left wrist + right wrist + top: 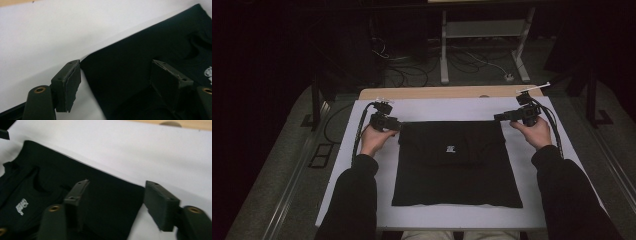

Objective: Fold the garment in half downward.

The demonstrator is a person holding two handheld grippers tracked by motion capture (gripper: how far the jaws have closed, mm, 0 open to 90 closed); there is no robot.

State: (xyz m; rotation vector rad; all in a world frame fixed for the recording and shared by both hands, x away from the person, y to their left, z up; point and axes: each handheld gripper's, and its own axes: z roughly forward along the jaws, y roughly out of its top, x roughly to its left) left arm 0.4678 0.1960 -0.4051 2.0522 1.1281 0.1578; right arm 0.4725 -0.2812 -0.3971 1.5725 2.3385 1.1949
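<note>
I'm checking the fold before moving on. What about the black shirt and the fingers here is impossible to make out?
- Shirt print, high view: too small to read.
- Same print, left gripper view: cut off by the right edge.
- Folded-under sleeves: hidden by the top layer.
- Left gripper and right gripper fingers stand open; whether their tips touch the cloth is unclear.

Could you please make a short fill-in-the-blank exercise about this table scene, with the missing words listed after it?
1. The folded garment on the white mat is ____ in colour.
2. The left tool and the right tool each stand at a far ____ of the garment.
3. The jaws of both tools are ____, pressing on nothing.
4. The small white logo lies near the garment's ____.

Missing words: black; corner; open; middle
</note>
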